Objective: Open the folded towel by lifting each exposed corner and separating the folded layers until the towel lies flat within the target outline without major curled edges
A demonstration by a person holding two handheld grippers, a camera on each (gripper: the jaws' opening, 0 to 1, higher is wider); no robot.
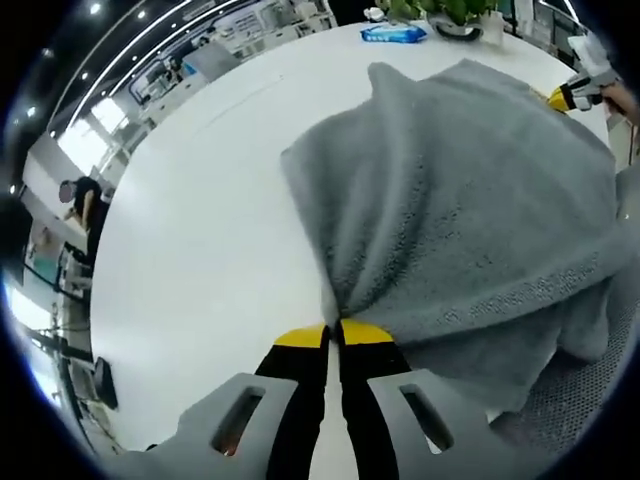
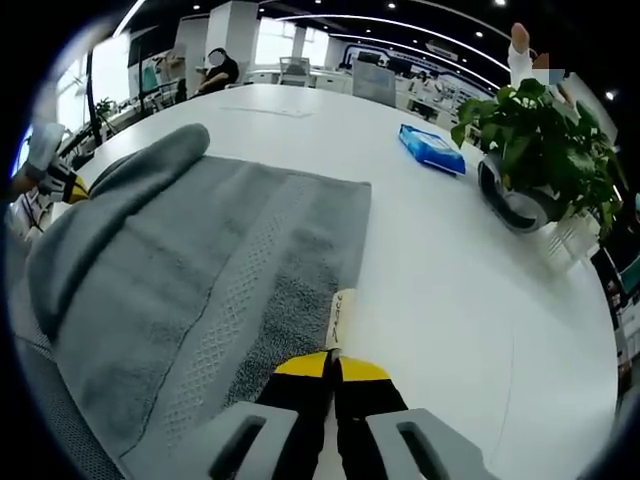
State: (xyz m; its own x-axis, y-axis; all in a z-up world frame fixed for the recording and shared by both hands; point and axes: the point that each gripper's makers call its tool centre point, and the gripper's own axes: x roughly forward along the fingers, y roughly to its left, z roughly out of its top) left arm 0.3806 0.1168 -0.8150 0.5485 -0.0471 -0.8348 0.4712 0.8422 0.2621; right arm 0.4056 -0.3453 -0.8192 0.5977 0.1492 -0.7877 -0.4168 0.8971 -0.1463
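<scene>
You're midway: both claws, left claw [image 1: 333, 335] and right claw [image 2: 333, 362], pinch corners of the grey towel [image 1: 470, 220], held up over the white bench [image 2: 440, 260], layers seemingly still folded, flattening remains.

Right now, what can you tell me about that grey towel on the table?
The grey towel is soft terry cloth with a woven band near one edge. It lies partly folded on the white table, one layer lifted and draped. The left gripper pinches a corner, and the right gripper pinches an edge with a small label.
</scene>
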